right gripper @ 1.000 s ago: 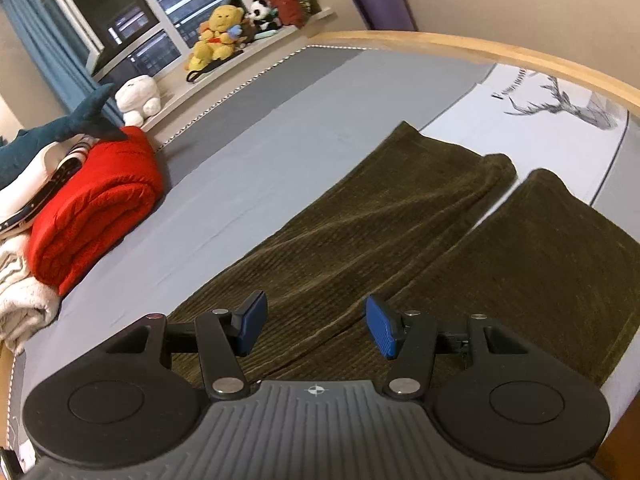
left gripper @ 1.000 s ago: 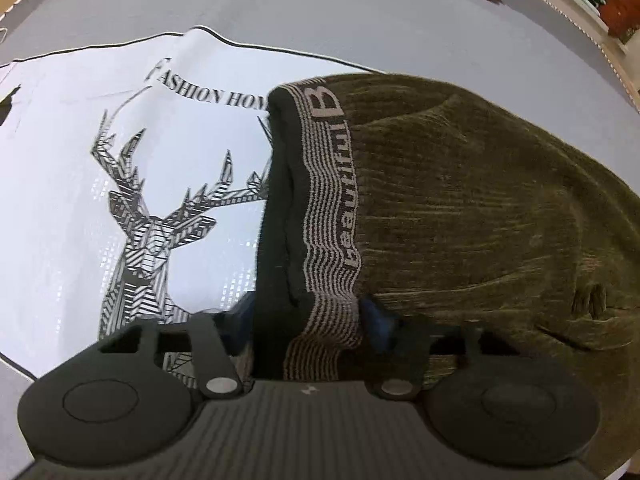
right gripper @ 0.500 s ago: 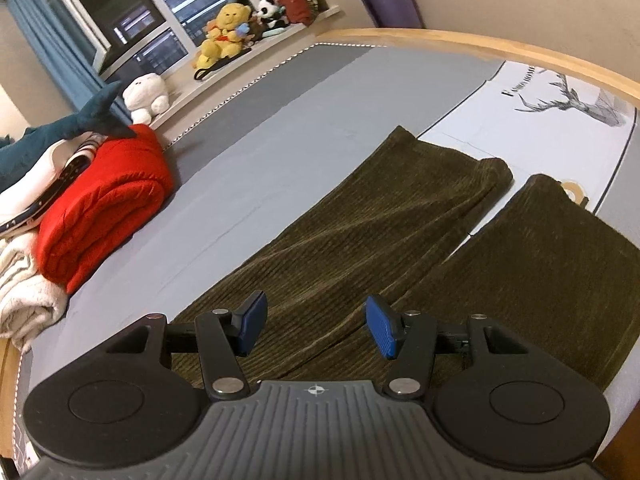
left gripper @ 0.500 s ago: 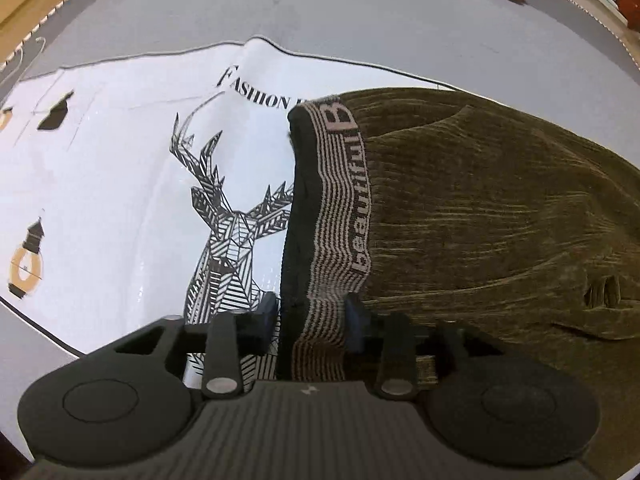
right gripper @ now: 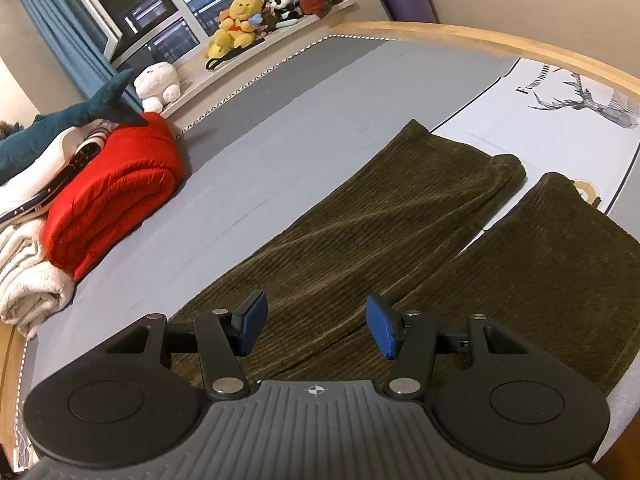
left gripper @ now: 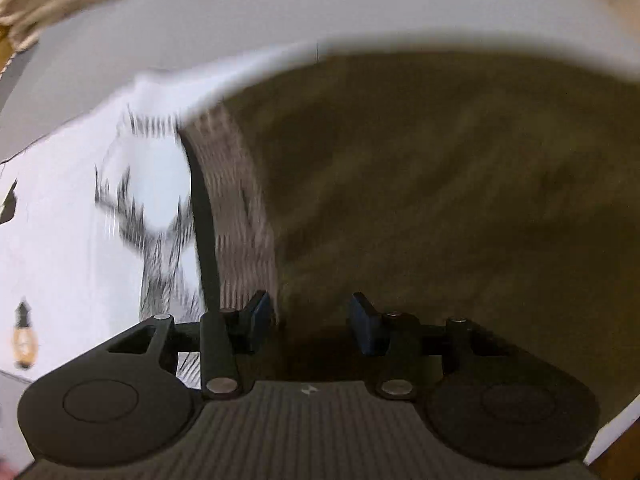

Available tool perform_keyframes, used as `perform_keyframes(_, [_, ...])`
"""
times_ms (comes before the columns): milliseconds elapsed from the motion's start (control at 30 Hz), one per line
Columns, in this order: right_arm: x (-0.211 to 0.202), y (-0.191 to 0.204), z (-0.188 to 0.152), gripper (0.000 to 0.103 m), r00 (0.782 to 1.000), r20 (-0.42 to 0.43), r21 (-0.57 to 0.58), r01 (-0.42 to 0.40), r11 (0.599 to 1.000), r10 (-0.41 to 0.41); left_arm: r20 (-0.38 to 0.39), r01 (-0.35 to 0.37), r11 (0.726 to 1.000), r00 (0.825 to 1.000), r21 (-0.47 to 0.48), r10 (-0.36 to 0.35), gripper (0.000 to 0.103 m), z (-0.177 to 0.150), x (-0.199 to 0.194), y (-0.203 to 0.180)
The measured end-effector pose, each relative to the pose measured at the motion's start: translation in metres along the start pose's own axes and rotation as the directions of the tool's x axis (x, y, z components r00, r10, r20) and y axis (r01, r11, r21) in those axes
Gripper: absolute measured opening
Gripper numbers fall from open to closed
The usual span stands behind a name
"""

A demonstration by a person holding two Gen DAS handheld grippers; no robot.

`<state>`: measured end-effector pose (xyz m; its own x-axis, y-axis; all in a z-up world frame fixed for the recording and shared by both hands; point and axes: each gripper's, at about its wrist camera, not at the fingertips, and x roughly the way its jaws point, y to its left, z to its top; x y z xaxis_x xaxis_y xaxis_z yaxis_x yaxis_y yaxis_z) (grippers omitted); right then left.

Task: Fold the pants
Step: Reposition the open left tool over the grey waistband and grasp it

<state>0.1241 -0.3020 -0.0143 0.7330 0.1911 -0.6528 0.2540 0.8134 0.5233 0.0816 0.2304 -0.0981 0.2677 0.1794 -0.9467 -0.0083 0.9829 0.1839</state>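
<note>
On the grey bed (right gripper: 280, 128), the olive corduroy pants (right gripper: 400, 232) lay flat, their ribbed legs running toward one o'clock onto a white deer-print panel (right gripper: 560, 120). The right tool (right gripper: 316, 324) hovered over the pants with its blue pads apart, grasping nothing. In the blurred left view, the left tool (left gripper: 310, 320) stood released above the pants' striped knit waistband (left gripper: 240, 216), pads clear of the cloth. At nine o'clock lay a folded red quilted blanket (right gripper: 116, 196) and plush toys (right gripper: 236, 20).

Motion blur smears the waistband (left gripper: 240, 216); its lettering is unreadable.
</note>
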Motion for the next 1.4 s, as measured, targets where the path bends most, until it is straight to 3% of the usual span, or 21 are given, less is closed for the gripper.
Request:
perform_keyframes(33, [0.001, 0.001, 0.000, 0.057, 1.000, -0.002, -0.003, 0.001, 1.000, -0.001, 0.000, -0.014, 0.999, 1.000, 0.032, 0.014, 0.049, 0.000, 0.000, -0.003])
perform_keyframes(133, [0.001, 0.001, -0.001, 0.057, 1.000, -0.003, -0.003, -0.003, 1.000, 0.003, 0.029, 0.010, 0.999, 1.000, -0.048, -0.008, 0.050, 0.011, -0.017, 0.003])
perform_keyframes(200, [0.000, 0.001, 0.001, 0.057, 1.000, 0.000, -0.004, -0.008, 1.000, 0.008, 0.114, 0.057, 0.993, 0.992, -0.106, -0.045, 0.063, 0.019, -0.034, 0.007])
perform_keyframes(267, [0.000, 0.001, 0.001, 0.057, 1.000, 0.000, -0.007, -0.014, 1.000, 0.014, 0.163, 0.092, 0.987, 0.984, -0.130, -0.070, 0.068, 0.022, -0.045, 0.005])
perform_keyframes(500, [0.004, 0.010, 0.000, 0.057, 0.999, -0.016, -0.042, -0.035, 0.998, 0.035, 0.230, 0.067, 0.993, 0.972, -0.101, -0.042, 0.069, 0.034, -0.050, -0.011])
perform_keyframes(767, [0.009, 0.026, 0.001, 0.057, 0.998, -0.023, -0.090, -0.058, 0.994, 0.056, 0.392, 0.100, 0.986, 0.919, -0.132, -0.041, 0.074, 0.047, -0.061, -0.017])
perform_keyframes(933, [0.012, 0.036, 0.002, 0.057, 0.999, -0.025, -0.124, -0.049, 0.991, 0.046, 0.388, 0.112, 0.988, 0.920, -0.107, -0.062, 0.074, 0.061, -0.053, -0.029])
perform_keyframes(967, [0.013, 0.037, 0.002, 0.057, 0.999, -0.023, -0.132, -0.047, 0.990, 0.044, 0.390, 0.117, 0.988, 0.918, -0.104, -0.068, 0.073, 0.063, -0.052, -0.029])
perform_keyframes(1033, [0.013, 0.040, 0.003, 0.057, 0.999, -0.017, -0.150, -0.045, 0.988, 0.043, 0.394, 0.138, 0.985, 0.915, -0.103, -0.087, 0.052, 0.069, -0.048, -0.029])
perform_keyframes(1100, [0.013, 0.043, 0.004, 0.057, 0.999, -0.011, -0.170, -0.046, 0.984, 0.045, 0.387, 0.156, 0.979, 0.917, -0.128, -0.095, 0.015, 0.074, -0.042, -0.023])
perform_keyframes(1167, [0.013, 0.044, 0.005, 0.054, 0.999, -0.003, -0.188, -0.047, 0.981, 0.047, 0.390, 0.161, 0.970, 0.917, -0.180, -0.079, 0.009, 0.079, -0.036, -0.013])
perform_keyframes(1400, [0.014, 0.049, 0.009, 0.053, 0.998, -0.007, -0.245, -0.061, 0.968, 0.062, 0.448, 0.203, 0.904, 0.894, -0.376, -0.014, 0.009, 0.099, -0.017, 0.027])
